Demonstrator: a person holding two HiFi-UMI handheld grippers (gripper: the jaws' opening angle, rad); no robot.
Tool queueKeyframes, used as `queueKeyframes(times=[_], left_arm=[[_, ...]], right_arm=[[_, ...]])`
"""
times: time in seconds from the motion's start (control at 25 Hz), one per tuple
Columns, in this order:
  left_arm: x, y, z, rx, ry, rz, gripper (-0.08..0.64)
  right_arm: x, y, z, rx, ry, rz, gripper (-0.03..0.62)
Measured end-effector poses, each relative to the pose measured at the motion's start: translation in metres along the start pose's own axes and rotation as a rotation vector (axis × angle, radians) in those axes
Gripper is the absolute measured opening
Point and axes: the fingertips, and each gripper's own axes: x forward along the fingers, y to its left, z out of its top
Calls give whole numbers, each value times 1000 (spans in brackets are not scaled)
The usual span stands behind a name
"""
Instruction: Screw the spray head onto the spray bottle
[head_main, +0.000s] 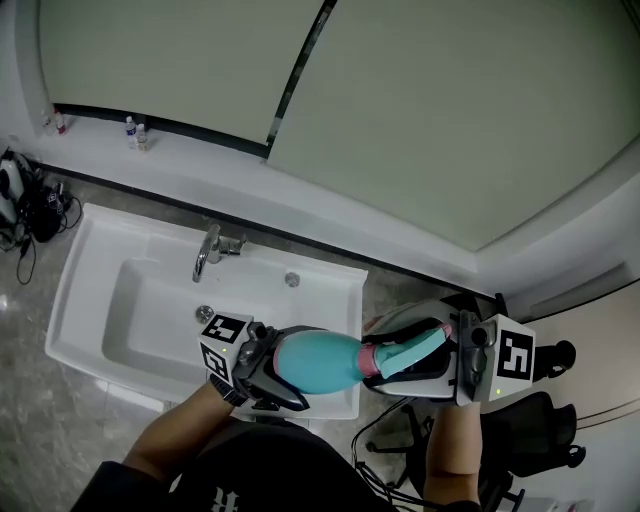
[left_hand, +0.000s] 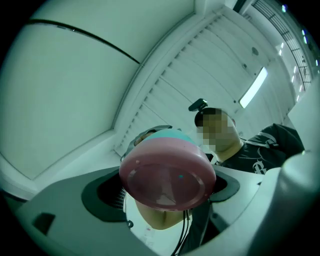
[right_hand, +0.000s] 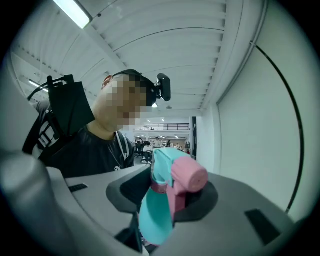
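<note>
In the head view a teal spray bottle (head_main: 320, 362) lies sideways in the air over the sink's front edge. My left gripper (head_main: 290, 368) is shut on its body. The left gripper view looks at the bottle's pink bottom (left_hand: 167, 175), wedged between the jaws of the left gripper (left_hand: 167, 186). The pink and teal spray head (head_main: 405, 352) sits at the bottle's neck, its pink collar against the teal body. My right gripper (head_main: 395, 355) is shut on the spray head. The right gripper view shows that head (right_hand: 172, 182) between the dark pads of the right gripper (right_hand: 165, 192).
A white sink (head_main: 100, 290) with a chrome faucet (head_main: 208, 250) lies below and to the left. Small bottles (head_main: 135, 132) stand on the far ledge. Dark cables (head_main: 30, 205) hang at the far left, and a black chair (head_main: 530, 430) stands at the lower right.
</note>
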Motion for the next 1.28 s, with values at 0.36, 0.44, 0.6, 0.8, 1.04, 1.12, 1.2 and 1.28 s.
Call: queueKeyframes(times=[0.36,0.44,0.6,0.8,1.04,1.12,1.2,1.28], left_arm=[[-16,9,11,169,70,142,455],[-18,11,13,180,60,151,455],[-18,17,16,237,57,206,456],[-24,30,25,379,71,376,456],[-39,55,33,682,223,702,456],[-41,58,38,791,262,773,456],[-38,59,43,893,284,811,456],[-39,59,44,937,290,835,456]], right_arm=[[2,-14,-12,3,174,-107,141],[4,-16,-14,4,199,-121,142],[3,-28,-16,17,234,-241,143],[-14,-50,-27,149,244,-438,143],[-37,-81,-42,319,205,-630,142],[-44,-87,-48,386,193,-670,142],[-50,-91,-51,445,187,-705,143],[-52,-93,-54,495,182,-736,143]])
